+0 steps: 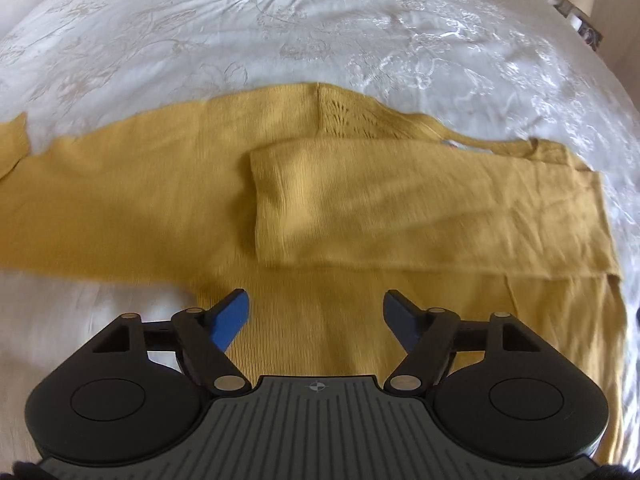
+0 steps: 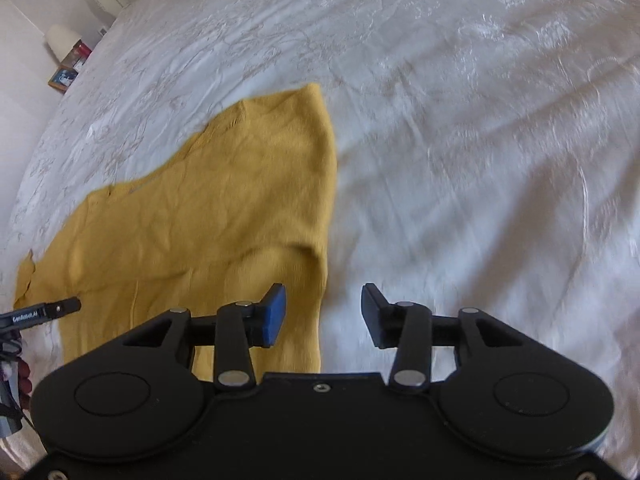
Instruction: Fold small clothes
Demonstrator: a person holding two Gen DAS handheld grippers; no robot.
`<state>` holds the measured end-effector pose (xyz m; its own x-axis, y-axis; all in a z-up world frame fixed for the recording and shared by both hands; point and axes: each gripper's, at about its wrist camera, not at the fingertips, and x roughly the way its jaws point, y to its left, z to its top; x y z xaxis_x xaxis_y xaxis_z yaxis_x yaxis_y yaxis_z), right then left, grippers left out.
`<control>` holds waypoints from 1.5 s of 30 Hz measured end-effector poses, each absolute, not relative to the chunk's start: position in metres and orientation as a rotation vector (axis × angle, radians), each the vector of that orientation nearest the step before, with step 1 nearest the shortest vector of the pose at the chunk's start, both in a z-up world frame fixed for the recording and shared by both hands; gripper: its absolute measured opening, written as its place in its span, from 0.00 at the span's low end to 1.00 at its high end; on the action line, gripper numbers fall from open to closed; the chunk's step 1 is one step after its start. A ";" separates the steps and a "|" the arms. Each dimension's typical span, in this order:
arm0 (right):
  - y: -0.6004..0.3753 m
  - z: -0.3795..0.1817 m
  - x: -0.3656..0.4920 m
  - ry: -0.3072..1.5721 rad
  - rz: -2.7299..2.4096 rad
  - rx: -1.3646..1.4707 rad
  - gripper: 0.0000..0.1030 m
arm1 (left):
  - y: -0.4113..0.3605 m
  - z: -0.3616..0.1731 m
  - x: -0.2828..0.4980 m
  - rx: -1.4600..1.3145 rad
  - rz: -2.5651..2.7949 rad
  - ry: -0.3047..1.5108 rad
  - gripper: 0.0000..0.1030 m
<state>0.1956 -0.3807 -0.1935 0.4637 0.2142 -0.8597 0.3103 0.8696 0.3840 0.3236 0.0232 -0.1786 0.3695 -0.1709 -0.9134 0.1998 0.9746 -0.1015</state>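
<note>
Yellow sweater (image 1: 360, 208): near hem hidden under the left gripper (image 1: 316, 316) body; one sleeve cut off at left edge; knit texture smeared by motion blur; bedspread (image 2: 480, 160): embroidery blurred towards the right; bedside items (image 2: 66, 72): too small to identify; dark object (image 2: 44, 310) cut off at left edge.

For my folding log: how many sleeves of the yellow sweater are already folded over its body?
1. The right sleeve lies folded across the sweater. The left sleeve is spread flat toward the left on the bed cover.
</note>
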 end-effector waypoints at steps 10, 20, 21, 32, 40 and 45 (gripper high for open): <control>-0.344 -0.199 0.084 1.245 0.014 0.519 0.59 | 0.026 -0.179 0.207 0.061 -0.299 1.281 0.76; -0.334 -0.223 0.041 1.335 0.107 0.553 0.55 | 0.011 -0.214 0.154 0.131 -0.311 1.336 1.00; -0.333 -0.224 0.042 1.340 0.121 0.552 0.50 | 0.009 -0.216 0.155 0.140 -0.309 1.338 1.00; -0.335 -0.225 0.036 1.437 0.043 0.322 0.03 | -0.006 -0.225 0.162 0.151 -0.223 1.349 1.00; -0.341 -0.178 0.049 1.266 0.117 0.367 0.59 | -0.001 -0.217 0.159 0.110 -0.216 1.354 0.99; -0.312 -0.160 0.074 1.198 0.164 0.298 0.78 | 0.024 -0.194 0.157 0.027 -0.198 1.267 0.99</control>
<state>0.0742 -0.3120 -0.1598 0.3584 0.2813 -0.8902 0.0321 0.9493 0.3129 0.1570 0.0237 -0.1936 0.2846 -0.1328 -0.9494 0.1631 0.9826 -0.0886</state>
